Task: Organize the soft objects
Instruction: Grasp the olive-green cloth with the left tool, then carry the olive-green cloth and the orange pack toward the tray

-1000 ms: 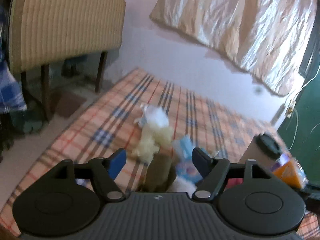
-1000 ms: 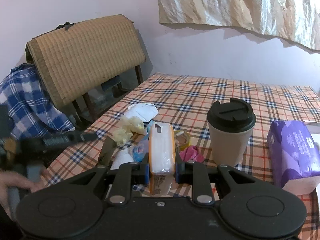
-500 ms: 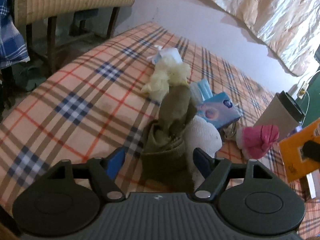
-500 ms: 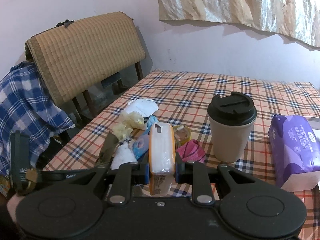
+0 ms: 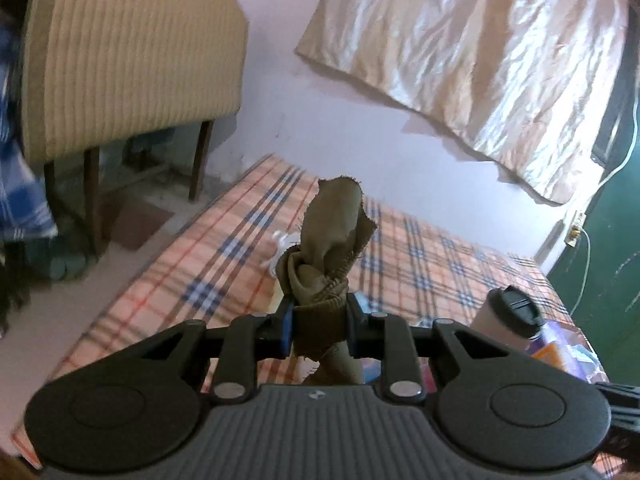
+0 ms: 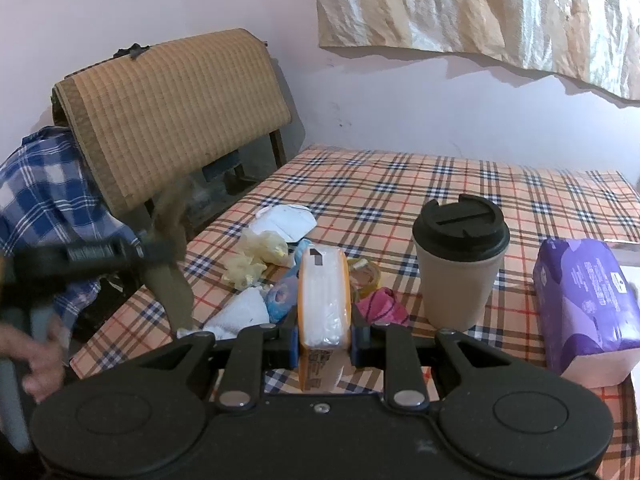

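The left gripper [image 5: 318,326] is closing on an olive-brown cloth [image 5: 328,252], held above the table's left edge, long axis vertical between the pads. The right gripper [image 6: 324,338] pinches an orange-edged tissue pack [image 6: 324,300] upright over the near edge. Remaining soft items lie between them.

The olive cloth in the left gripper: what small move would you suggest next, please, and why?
Probably lift it a little higher. The left gripper is closing with the olive cloth between its fingers, but the cloth's tail seems to still trail down to the checked tablecloth.
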{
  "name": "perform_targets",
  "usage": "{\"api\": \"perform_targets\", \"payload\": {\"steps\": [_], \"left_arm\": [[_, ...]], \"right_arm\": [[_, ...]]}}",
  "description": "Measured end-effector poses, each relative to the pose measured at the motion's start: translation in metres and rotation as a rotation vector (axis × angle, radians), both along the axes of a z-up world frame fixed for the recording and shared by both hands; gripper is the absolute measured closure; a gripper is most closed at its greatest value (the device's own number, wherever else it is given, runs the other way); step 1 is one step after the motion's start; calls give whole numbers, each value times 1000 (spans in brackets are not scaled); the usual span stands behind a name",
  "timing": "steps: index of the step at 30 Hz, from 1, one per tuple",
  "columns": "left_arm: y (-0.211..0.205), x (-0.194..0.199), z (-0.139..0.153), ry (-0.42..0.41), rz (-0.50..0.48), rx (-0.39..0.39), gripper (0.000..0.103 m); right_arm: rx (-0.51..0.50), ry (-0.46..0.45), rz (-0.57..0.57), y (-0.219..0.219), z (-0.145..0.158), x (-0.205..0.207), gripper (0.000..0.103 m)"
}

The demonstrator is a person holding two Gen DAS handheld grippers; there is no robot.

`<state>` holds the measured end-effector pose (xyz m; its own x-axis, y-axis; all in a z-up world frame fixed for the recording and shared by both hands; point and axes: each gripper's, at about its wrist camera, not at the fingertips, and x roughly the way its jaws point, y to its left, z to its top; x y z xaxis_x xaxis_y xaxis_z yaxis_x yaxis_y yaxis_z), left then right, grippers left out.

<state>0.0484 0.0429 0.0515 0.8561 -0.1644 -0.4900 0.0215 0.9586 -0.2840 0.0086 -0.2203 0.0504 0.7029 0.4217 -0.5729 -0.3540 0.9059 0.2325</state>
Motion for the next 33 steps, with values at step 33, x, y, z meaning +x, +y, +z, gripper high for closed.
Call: {"api": "perform_targets", "payload": {"steps": [33], "left_arm": [[-88,10,45,24,-78,175,77]], "right_arm": [[-10,-121,-42,-22,66,14,76]]}}
